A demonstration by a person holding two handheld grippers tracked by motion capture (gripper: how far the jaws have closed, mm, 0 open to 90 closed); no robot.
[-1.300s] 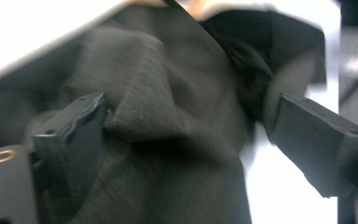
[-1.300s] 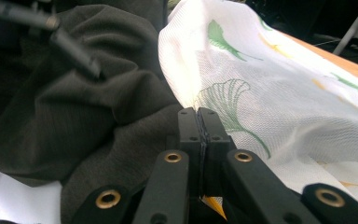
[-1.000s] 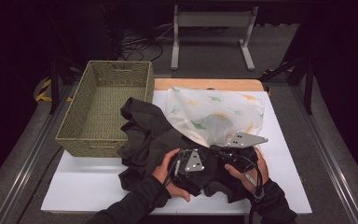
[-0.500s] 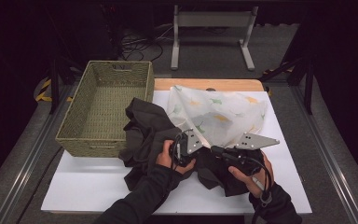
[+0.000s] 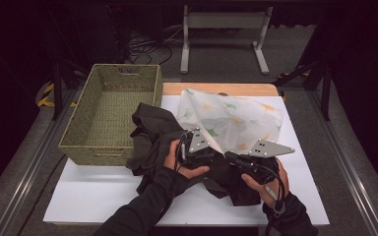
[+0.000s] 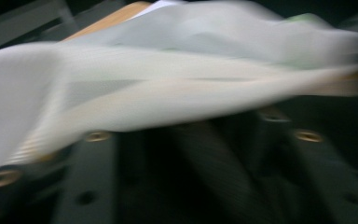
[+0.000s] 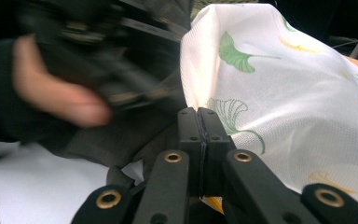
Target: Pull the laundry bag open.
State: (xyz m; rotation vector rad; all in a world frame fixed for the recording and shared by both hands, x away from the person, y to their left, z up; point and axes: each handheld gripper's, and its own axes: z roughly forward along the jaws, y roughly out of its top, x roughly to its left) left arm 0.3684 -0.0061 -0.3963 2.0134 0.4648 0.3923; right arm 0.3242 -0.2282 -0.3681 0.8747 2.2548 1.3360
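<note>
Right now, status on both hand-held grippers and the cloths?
Right hand-held gripper shut, nothing seen pinched. Left hand-held gripper jaws just reopening under the white leaf-print cloth. Dark garment bunched beside the basket.

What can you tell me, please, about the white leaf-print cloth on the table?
The white cloth is a thin, mesh-like fabric printed with green fan-shaped leaves and yellow marks. It lies crumpled and bunched up at the far middle of the white table, partly over a dark garment and right of the wicker basket. In the right gripper view its near edge meets the tips of the shut right gripper; whether it is pinched there is unclear. The left gripper view shows it blurred, close over those jaws.
</note>
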